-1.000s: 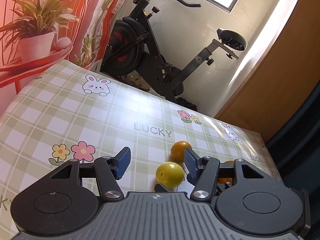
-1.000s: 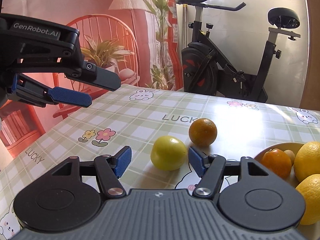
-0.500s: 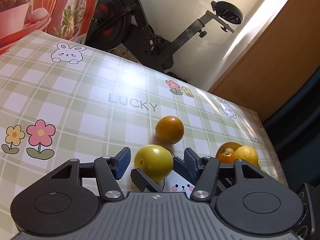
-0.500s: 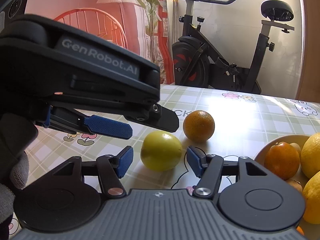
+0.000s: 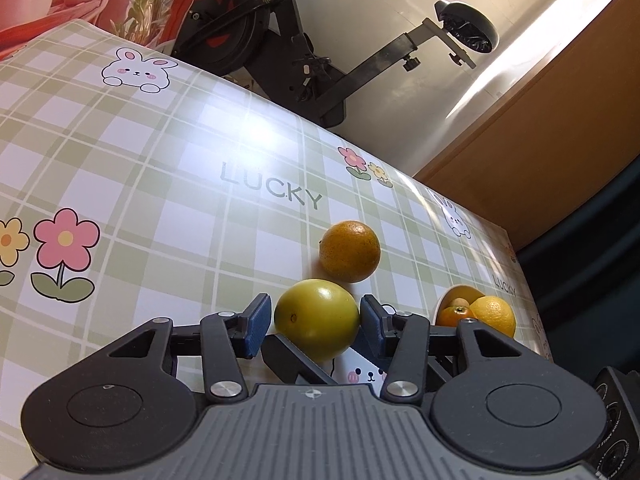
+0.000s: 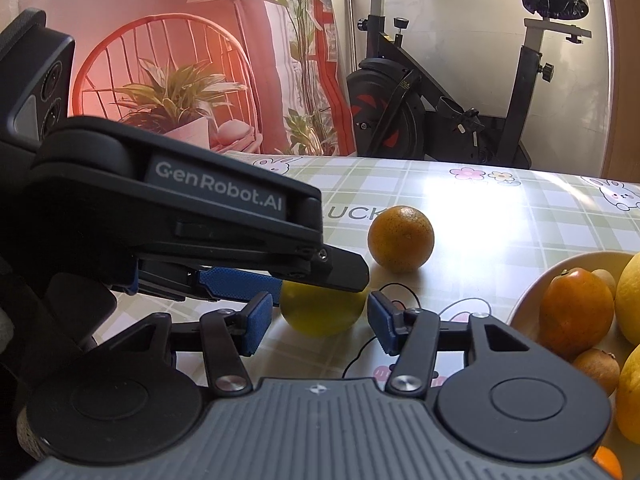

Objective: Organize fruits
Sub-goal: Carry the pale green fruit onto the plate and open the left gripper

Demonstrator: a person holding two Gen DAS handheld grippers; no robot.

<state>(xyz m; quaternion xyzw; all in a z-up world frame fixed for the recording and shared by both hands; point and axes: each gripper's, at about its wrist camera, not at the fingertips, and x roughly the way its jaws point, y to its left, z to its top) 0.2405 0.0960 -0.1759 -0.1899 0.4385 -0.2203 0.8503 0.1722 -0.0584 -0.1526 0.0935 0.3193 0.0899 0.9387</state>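
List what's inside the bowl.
The bowl holds an orange fruit, yellow fruits and small brown ones. Its bottom and right side are hidden or out of frame.

Two wrist fisheyes, low and close over the table [image 5: 168, 168]; angled downward – both share the yellow fruit [image 5: 316, 326].

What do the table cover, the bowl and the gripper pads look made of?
Table cover: likely glossy vinyl or oilcloth, printed plaid with window glare on it. Bowl: smooth cream, ceramic or plastic; cannot tell which. Left gripper pads: blue, ribbed, matte, probably rubber.
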